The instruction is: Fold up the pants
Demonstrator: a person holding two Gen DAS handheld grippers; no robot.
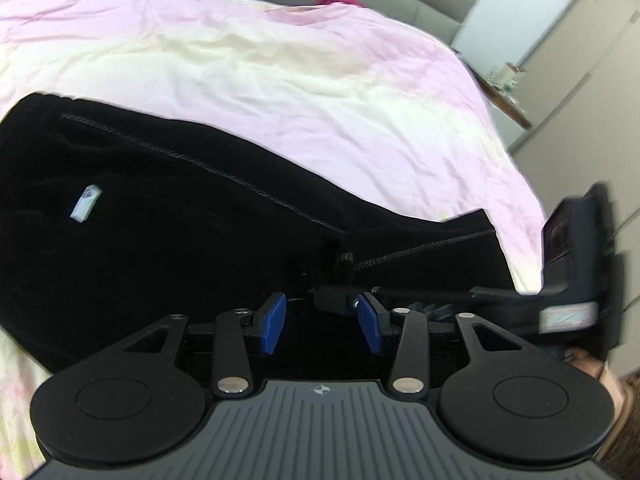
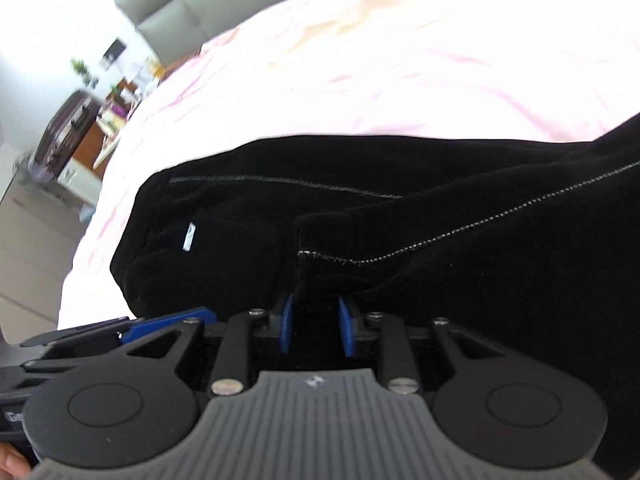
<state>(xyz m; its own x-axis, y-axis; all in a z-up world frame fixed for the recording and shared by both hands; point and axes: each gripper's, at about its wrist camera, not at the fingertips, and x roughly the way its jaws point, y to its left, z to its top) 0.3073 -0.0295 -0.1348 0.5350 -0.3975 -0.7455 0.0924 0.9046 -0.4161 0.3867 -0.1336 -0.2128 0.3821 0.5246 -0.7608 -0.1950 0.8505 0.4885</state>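
My right gripper (image 2: 316, 326) pinches a fold of the black pants (image 2: 440, 240) lying near the bed's (image 1: 320, 80) edge; my left gripper (image 1: 322, 322) gapes, gripping nothing.

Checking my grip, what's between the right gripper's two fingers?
In the right wrist view, a fold of the black pants sits between the right gripper's blue fingers, which stand close on it.
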